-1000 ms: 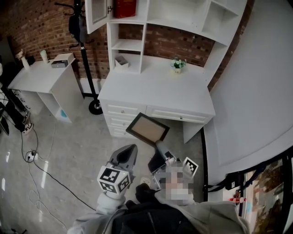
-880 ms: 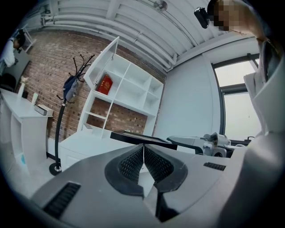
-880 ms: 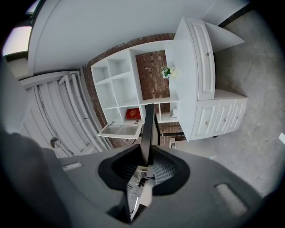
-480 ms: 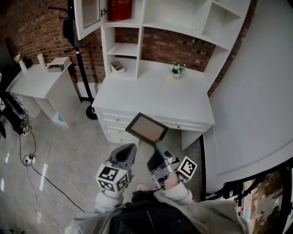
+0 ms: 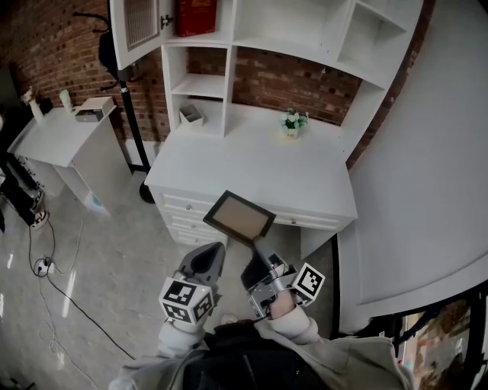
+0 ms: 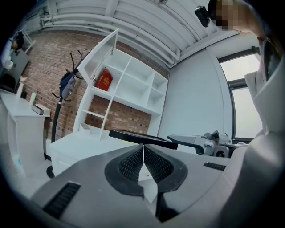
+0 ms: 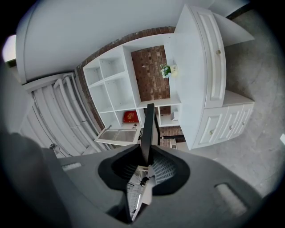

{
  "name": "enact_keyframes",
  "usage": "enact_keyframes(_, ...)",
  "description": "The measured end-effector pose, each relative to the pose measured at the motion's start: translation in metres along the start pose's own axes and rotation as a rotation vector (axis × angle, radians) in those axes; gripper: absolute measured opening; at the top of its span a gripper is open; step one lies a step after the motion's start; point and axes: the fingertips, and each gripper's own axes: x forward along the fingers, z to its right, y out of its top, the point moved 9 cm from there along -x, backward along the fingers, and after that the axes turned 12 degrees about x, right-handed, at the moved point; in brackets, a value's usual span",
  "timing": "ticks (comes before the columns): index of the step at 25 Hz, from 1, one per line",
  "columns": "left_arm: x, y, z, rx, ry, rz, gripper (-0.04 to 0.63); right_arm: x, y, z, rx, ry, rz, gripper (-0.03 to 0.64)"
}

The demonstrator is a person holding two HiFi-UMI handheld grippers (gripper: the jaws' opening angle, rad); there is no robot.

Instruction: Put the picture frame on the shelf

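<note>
A dark picture frame [image 5: 238, 216] with a tan centre hangs almost flat in the air over the front edge of the white desk [image 5: 252, 164]. My right gripper [image 5: 257, 245] is shut on its near edge; in the right gripper view the picture frame [image 7: 147, 129] shows edge-on between the pads. My left gripper [image 5: 207, 259] is shut and empty, just left of the right one and below the frame. In the left gripper view the picture frame [image 6: 140, 137] appears as a dark bar above the closed jaws. The white shelf unit [image 5: 229, 46] rises behind the desk.
A small potted plant [image 5: 292, 120] stands at the back of the desk, a small box [image 5: 191, 114] in a low cubby, a red book [image 5: 195, 15] in an upper one beside an open cabinet door [image 5: 137, 23]. A side table [image 5: 65, 133] and coat stand [image 5: 126, 99] are left.
Both grippers and the frame have moved toward the desk. The frame now overlaps the desk's front edge, where before it hung in front of the drawers. The shelf unit looks closer.
</note>
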Motion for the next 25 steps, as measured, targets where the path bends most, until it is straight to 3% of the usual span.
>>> enact_keyframes(11, 0.010, -0.008, -0.001, 0.001, 0.015, -0.063, 0.005, -0.002, 0.013, 0.018, 0.059, -0.013, 0.013, 0.072)
enact_keyframes(25, 0.017, -0.014, -0.018, -0.012, 0.069, -0.065, 0.005, 0.021, 0.024, 0.030, 0.057, -0.041, -0.025, 0.072)
